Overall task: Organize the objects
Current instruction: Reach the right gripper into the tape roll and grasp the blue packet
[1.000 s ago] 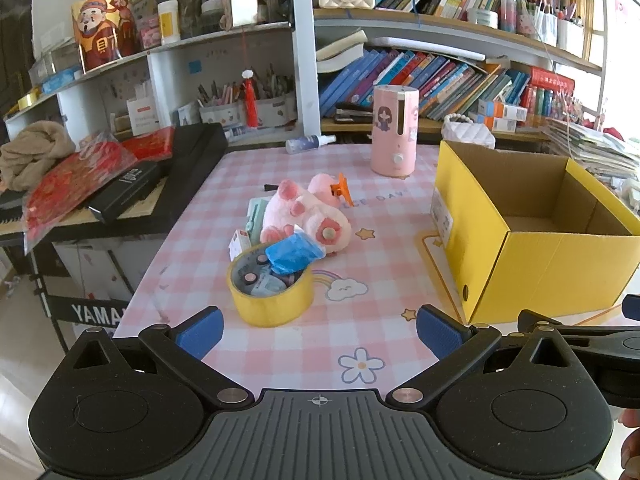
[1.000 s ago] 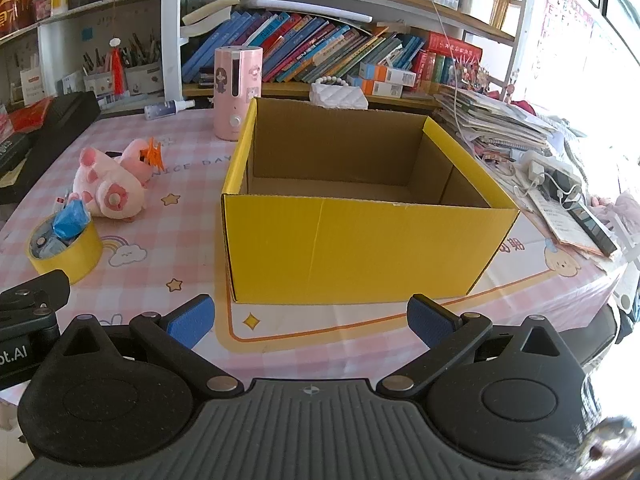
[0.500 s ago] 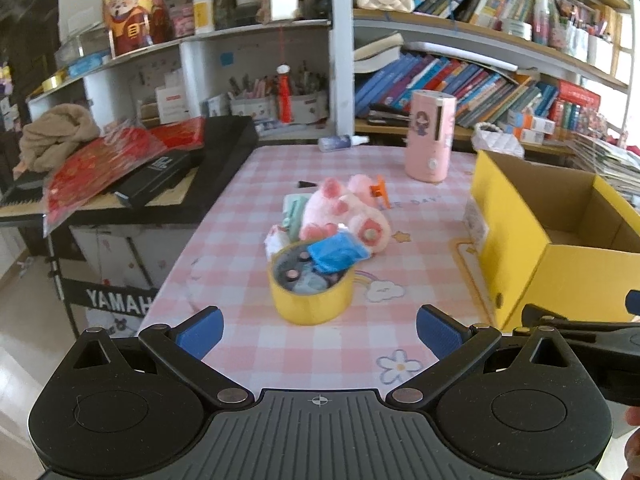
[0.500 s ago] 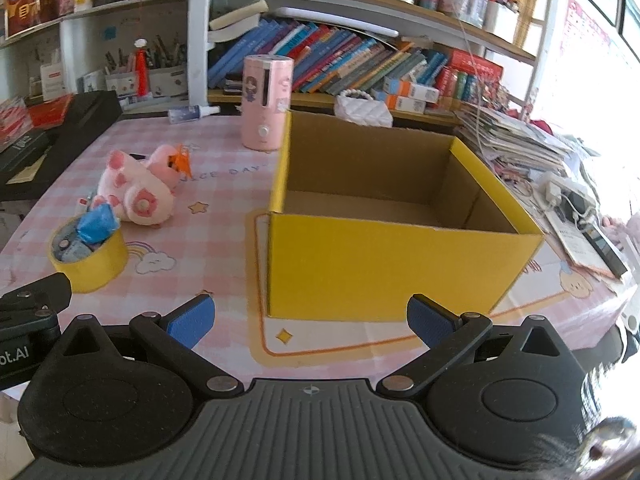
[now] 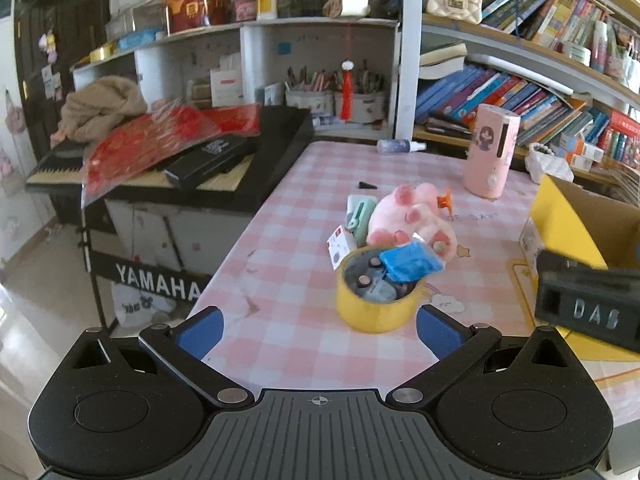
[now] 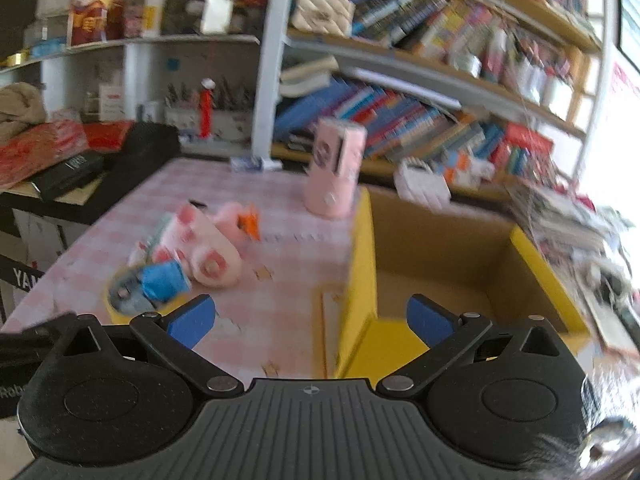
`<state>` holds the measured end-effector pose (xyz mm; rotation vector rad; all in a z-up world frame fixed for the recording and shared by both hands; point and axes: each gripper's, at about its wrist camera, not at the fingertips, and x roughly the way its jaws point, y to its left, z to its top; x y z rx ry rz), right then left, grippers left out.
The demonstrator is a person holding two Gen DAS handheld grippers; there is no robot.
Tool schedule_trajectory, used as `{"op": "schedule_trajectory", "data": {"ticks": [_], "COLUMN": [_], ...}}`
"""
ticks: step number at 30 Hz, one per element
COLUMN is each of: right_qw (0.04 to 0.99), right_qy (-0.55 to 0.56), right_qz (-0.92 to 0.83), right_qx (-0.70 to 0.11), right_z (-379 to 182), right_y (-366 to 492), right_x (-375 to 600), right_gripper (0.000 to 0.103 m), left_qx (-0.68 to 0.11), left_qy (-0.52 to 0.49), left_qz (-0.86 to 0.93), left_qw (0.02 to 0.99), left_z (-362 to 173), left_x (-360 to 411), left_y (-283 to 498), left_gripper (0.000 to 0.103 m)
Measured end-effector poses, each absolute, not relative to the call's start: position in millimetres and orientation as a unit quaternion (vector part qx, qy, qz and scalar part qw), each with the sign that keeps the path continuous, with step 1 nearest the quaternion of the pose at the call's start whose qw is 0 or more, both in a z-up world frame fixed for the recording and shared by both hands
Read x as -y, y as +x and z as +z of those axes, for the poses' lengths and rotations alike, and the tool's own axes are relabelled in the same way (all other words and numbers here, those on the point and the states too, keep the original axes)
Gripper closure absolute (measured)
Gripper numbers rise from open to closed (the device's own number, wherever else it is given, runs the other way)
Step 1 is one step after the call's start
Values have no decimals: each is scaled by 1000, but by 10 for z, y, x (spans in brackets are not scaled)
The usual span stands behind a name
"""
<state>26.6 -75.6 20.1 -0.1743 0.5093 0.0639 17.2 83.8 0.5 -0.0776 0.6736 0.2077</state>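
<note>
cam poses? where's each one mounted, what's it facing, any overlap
Left wrist: on the left claw, open, facing the yellow tape roll on the pink checked table; the right device's black body shows at its right edge.
Right wrist: on the right claw, open, facing the open yellow cardboard box; blurred.
Shared: tape roll, pink plush toy, box.

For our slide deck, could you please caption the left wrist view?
Open left gripper faces a yellow tape roll holding small items, pink plush behind.

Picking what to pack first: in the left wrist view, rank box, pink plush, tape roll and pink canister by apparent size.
1. Box, though cropped.
2. Plush and tape roll: alike; roll is nearer.
3. Canister, farthest, so unsure.
</note>
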Motion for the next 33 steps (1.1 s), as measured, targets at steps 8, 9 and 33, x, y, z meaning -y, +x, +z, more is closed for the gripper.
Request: {"op": "schedule_trajectory", "data": {"ticks": [8, 9, 33], "right_qw": [965, 965, 840], "right_qy": [-58, -57, -19], "right_qz": [105, 111, 326], "right_qx": [-232, -231, -433], "right_z": [285, 287, -160], "right_y": [549, 589, 1793], "right_x": [686, 681, 255], "right_gripper": [1, 1, 41], "left_qx": [-337, -327, -414], "left_qy": [-22, -25, -7], "left_qz": [93, 86, 25], "left_qw": [937, 941, 910], "left_z": [-113, -116, -622], "left_x": [-800, -792, -725], "left_y": [390, 399, 1247], "left_gripper": [0, 0, 0]}}
